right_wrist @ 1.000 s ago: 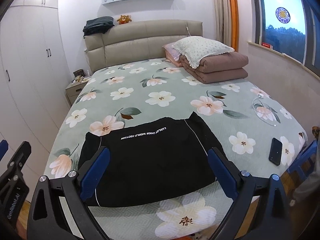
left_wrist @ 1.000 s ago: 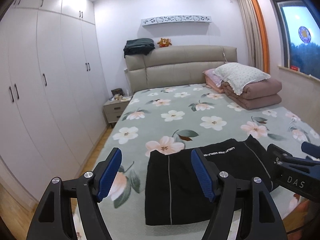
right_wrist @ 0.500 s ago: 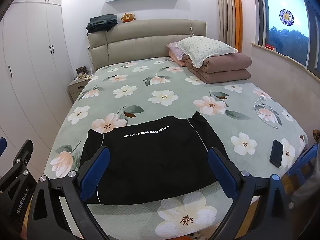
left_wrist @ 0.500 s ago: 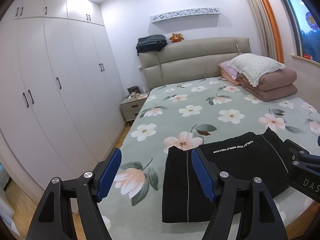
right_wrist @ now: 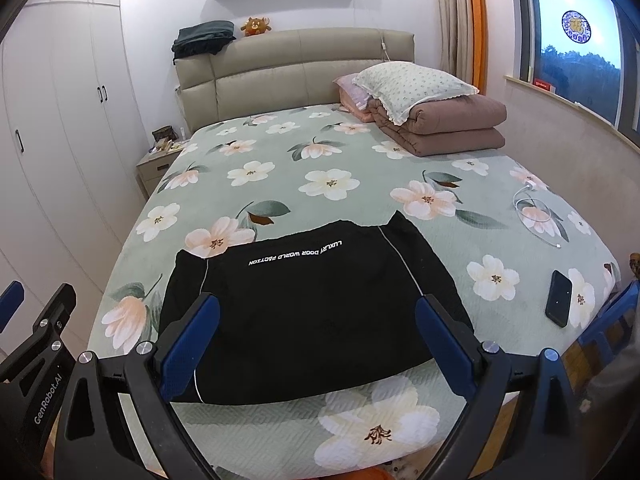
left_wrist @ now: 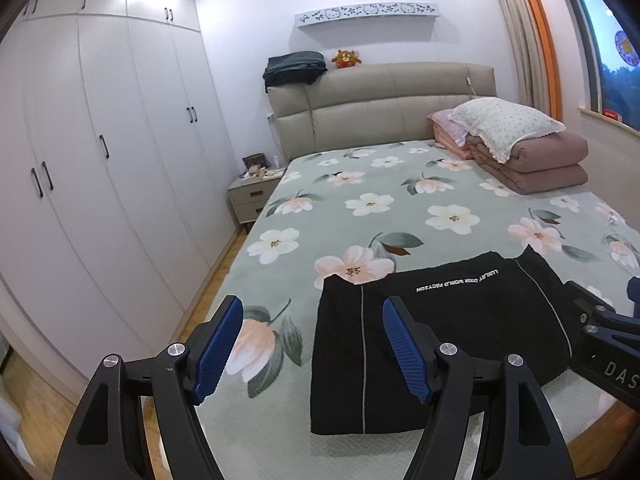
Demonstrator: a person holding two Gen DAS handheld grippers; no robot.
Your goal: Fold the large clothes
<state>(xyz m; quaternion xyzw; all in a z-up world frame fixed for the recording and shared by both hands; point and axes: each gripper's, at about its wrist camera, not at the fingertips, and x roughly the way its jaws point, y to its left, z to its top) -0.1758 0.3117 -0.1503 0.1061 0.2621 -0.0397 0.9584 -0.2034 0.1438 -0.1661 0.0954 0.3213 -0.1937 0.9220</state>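
A black garment (left_wrist: 460,320) with a line of white lettering and thin white piping lies folded into a flat rectangle near the foot of the flowered bed (left_wrist: 400,208). My left gripper (left_wrist: 312,304) hovers open over the garment's left edge, nothing between its blue pads (left_wrist: 220,340). In the right wrist view the same garment (right_wrist: 312,300) fills the space beyond my right gripper (right_wrist: 316,304), which stands wide open above its near edge without touching it. Each gripper shows at the edge of the other's view: the right gripper (left_wrist: 600,332) and the left gripper (right_wrist: 40,340).
A folded brown quilt with a pillow on top (right_wrist: 440,120) sits at the head of the bed (right_wrist: 320,152). On the right side lie a black phone (right_wrist: 559,298) and a white charging cable (right_wrist: 532,208). White wardrobes (left_wrist: 100,160) and a nightstand (left_wrist: 252,196) line the left.
The left wrist view has swung to the left, so the garment sits further right in it and more wardrobe shows. The right gripper and the garment have stayed put.
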